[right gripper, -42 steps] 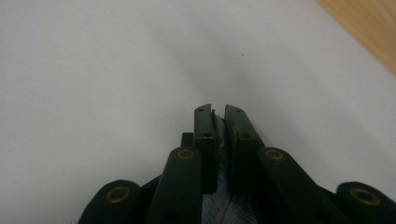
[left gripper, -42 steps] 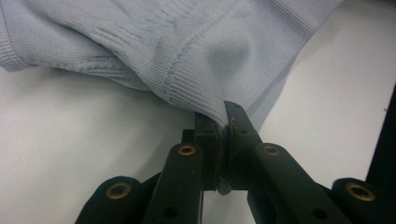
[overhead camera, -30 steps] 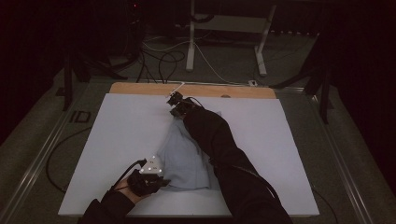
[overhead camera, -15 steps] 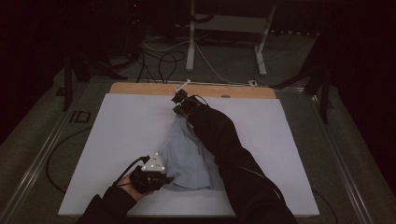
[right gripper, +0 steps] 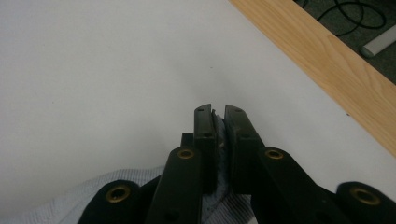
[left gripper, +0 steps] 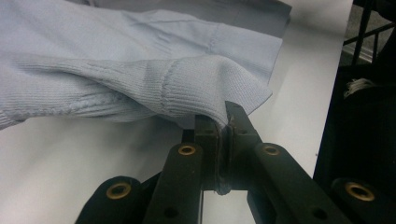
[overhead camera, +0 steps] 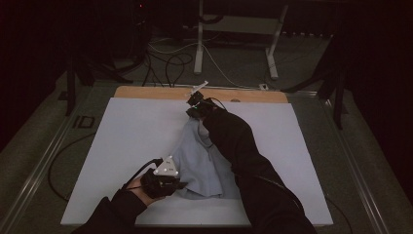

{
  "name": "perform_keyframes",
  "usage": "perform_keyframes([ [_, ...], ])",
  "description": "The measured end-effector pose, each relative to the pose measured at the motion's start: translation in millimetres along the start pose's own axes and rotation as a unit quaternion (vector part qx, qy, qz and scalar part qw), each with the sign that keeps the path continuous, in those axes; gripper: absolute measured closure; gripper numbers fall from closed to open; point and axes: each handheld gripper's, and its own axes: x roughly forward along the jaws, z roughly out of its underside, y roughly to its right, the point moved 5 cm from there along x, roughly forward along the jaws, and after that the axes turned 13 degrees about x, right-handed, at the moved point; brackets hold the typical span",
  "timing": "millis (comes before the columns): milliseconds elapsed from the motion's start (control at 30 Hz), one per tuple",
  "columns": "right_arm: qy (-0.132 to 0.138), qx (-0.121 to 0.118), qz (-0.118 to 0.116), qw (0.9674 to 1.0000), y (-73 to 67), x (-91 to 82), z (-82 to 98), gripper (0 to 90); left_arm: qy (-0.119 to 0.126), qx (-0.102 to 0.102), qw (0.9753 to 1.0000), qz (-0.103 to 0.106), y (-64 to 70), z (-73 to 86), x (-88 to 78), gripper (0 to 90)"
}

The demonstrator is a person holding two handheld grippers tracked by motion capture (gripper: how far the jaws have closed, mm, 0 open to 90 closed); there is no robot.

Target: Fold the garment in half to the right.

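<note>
A pale blue knitted garment [overhead camera: 202,163] lies stretched along the middle of the white table top [overhead camera: 126,141]. My left gripper [overhead camera: 181,185] at the near end is shut on its ribbed hem [left gripper: 196,95], the knit bunched and lifted between the jaws [left gripper: 223,128]. At the far end my right gripper [overhead camera: 191,113] is shut on the garment's other edge; a thin fold of blue cloth [right gripper: 219,140] shows between its jaws, with more of the knit [right gripper: 70,210] hanging below. The person's dark right sleeve [overhead camera: 238,146] covers part of the garment.
A bare wooden strip [overhead camera: 146,91] runs along the table's far edge, close to my right gripper. Metal stand legs [overhead camera: 199,44] and cables [overhead camera: 170,63] lie on the floor beyond. A cable [overhead camera: 141,168] trails from the left gripper.
Both grippers have risen a little with the garment; the right one has moved toward the far edge and the left toward the near edge, pulling the cloth longer and tauter.
</note>
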Motion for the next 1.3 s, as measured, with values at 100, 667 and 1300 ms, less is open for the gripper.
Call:
perform_keyframes([
  [100, 0.005, 0.005, 0.0, 1.0, 4.3, -4.9, 1.1, 84.6, 0.001, 0.003, 1.0, 0.002, 0.0, -4.9, 1.6, 87.4],
  [667, 0.023, 0.03, 0.002, 0.9993, 30.6, -34.8, 16.8, 84.6, -0.003, 0.036, 0.9991, 0.024, 3.0, -32.9, 13.2, 87.4],
  [1300, 0.03, 0.049, 0.003, 0.9983, 59.4, -47.6, 35.0, 84.5, -0.009, 0.075, 0.9962, 0.045, 10.0, -68.7, 44.3, 87.4],
])
